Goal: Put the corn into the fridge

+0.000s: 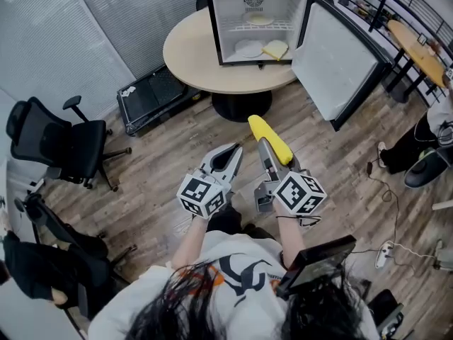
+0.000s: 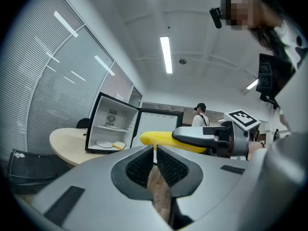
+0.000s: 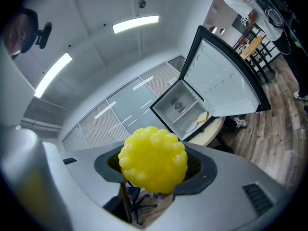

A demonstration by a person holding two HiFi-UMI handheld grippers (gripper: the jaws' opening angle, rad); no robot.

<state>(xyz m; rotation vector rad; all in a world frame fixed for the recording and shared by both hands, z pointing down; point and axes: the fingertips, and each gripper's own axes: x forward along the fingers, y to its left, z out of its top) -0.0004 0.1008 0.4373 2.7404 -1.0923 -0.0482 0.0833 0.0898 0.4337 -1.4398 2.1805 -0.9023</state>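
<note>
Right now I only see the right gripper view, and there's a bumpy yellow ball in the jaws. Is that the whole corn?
Observer: Just its tip. The head view shows the corn as a long cob sticking forward out of the right gripper.
Operator: Is my other gripper holding something?
Observer: No. The left gripper has its jaws together, nothing between them.
Operator: What's down beside the table?
Observer: A black case, left of it in the head view.
</note>
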